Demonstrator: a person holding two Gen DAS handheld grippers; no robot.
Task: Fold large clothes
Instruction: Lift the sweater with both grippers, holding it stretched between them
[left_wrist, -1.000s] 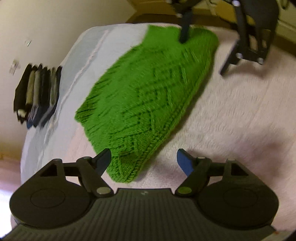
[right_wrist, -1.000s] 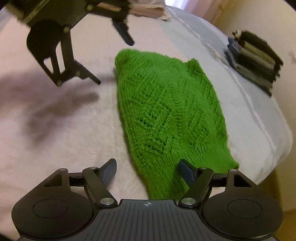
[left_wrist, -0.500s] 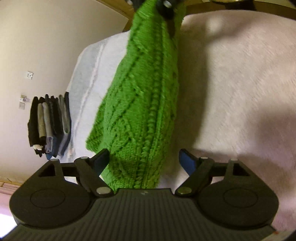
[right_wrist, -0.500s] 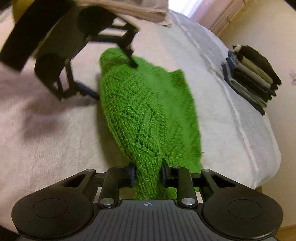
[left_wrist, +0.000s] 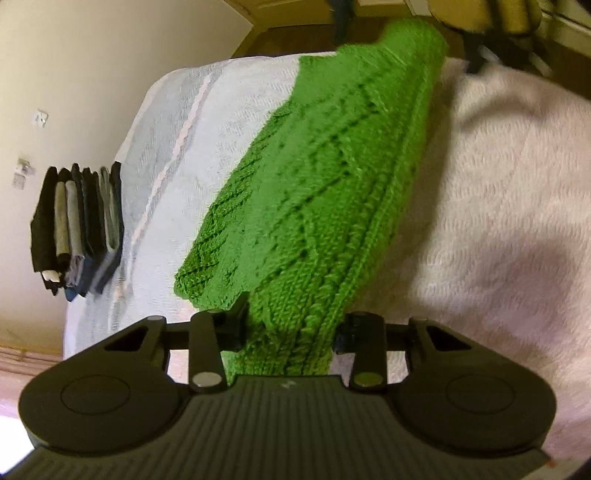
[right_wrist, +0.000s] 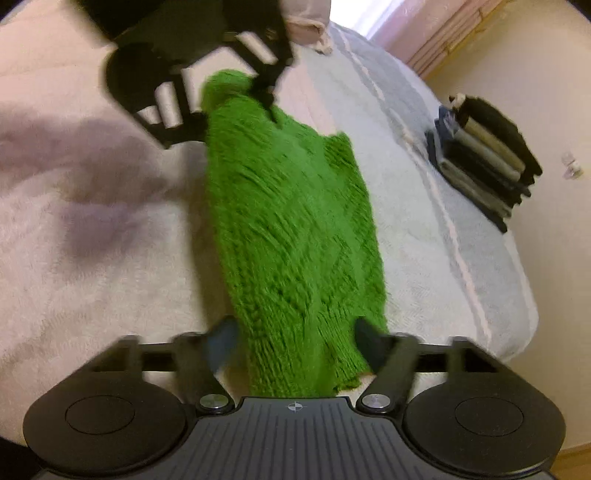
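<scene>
Left tool (left_wrist: 291, 328): closing, clamping the green sweater (left_wrist: 332, 192).
Right tool (right_wrist: 295, 343): opening, sweater lying loose between.
Bed (right_wrist: 92, 277): beneath.

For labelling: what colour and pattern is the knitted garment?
Bright green knitted garment, openwork diamond pattern; clearest in left wrist view.

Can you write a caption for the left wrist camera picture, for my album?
Left gripper closing its jaws on a green knitted garment on the bed.
</scene>
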